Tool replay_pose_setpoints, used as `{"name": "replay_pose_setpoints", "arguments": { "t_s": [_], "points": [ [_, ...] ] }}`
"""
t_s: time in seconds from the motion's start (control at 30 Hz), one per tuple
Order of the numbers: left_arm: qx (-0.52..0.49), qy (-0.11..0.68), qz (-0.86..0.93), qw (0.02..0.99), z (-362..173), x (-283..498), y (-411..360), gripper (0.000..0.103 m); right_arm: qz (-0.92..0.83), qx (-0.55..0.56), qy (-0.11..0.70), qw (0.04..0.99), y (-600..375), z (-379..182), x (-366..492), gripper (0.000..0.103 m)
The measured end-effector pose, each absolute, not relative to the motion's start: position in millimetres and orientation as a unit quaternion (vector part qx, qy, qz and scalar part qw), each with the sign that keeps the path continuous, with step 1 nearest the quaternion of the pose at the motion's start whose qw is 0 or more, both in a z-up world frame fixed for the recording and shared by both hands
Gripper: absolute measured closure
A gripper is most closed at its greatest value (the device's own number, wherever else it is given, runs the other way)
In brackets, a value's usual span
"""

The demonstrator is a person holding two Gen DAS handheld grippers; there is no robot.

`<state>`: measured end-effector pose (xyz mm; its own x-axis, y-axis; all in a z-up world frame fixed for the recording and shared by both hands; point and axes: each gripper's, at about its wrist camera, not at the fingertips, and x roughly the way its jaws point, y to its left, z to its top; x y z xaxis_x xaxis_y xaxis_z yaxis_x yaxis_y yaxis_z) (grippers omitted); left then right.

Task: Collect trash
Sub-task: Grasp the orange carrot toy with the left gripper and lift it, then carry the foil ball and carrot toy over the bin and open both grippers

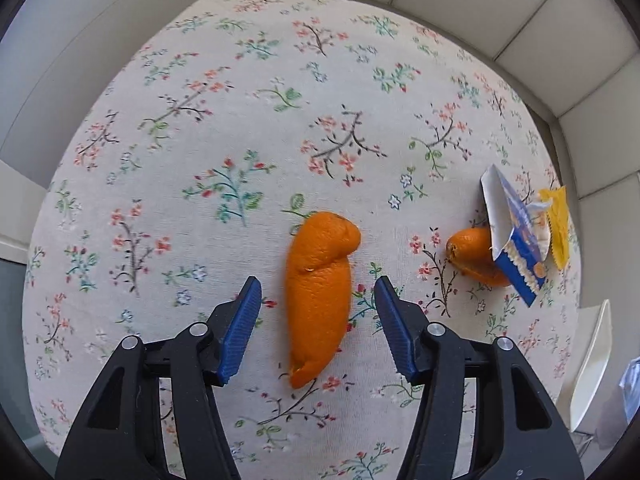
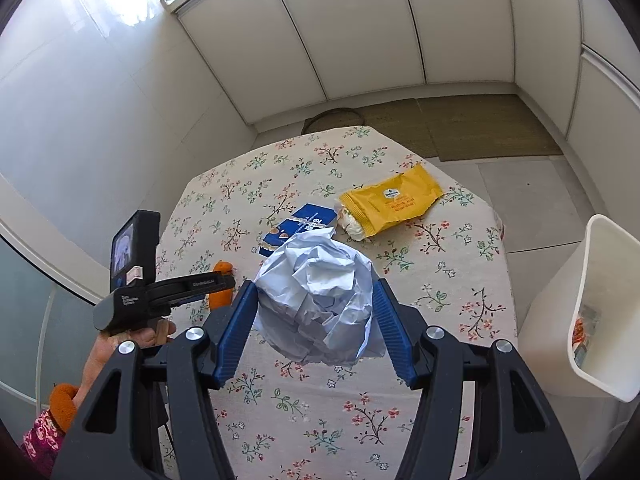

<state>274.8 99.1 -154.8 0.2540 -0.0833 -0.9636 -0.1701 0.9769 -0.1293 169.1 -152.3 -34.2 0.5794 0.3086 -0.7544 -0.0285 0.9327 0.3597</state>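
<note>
A long piece of orange peel [image 1: 320,292] lies on the flowered tablecloth [image 1: 240,120]. My left gripper [image 1: 318,282] points down over it, open, with a blue pad on either side and a gap between each pad and the peel. A second peel [image 1: 470,256] lies to the right, partly under a torn blue wrapper [image 1: 516,240], with a yellow wrapper [image 1: 558,224] beyond. My right gripper [image 2: 315,285] is shut on a crumpled ball of pale paper [image 2: 320,300], held above the table. The blue wrapper [image 2: 304,220] and yellow wrapper [image 2: 396,200] lie behind the ball.
A white plastic bin [image 2: 592,312] stands off the table's right edge with some scraps inside; its rim [image 1: 592,360] also shows in the left wrist view. The person's hand [image 2: 104,348] shows at left, holding the left gripper. White cabinets and floor mats lie beyond the table.
</note>
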Motion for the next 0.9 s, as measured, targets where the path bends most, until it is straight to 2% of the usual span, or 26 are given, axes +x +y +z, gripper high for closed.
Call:
{"name": "replay_pose_setpoints", "arguments": {
  "t_s": [0.03,0.1,0.2,0.43,0.77,0.9],
  "points": [
    [-0.098,0.616,0.026,0.781,-159.3,275.0,96.2,0.072,0.097,0.155,0.449,0.874,-151.1,-35.0,169.4,0.044],
    [-0.076,0.609,0.037,0.789,-159.4,272.4,93.5,0.079,0.099,0.152,0.452,0.873,-149.8,-36.5,168.7,0.044],
    [-0.104,0.6,0.035,0.793,-155.0,268.9,101.7,0.087,0.099,0.155,0.45,0.874,-150.0,-35.7,168.4,0.044],
    [-0.135,0.532,0.026,0.836,-99.0,254.7,116.1,0.089,0.102,0.159,0.433,0.881,-154.1,-23.4,161.5,0.044],
    [-0.134,0.423,-0.018,0.896,0.4,223.3,76.2,0.089,0.08,0.157,0.388,0.905,-177.4,4.9,142.0,0.044],
    [-0.129,0.394,-0.044,0.909,24.0,212.6,50.8,0.089,0.055,0.153,0.369,0.915,-196.4,13.9,132.3,0.044]
  ]
}}
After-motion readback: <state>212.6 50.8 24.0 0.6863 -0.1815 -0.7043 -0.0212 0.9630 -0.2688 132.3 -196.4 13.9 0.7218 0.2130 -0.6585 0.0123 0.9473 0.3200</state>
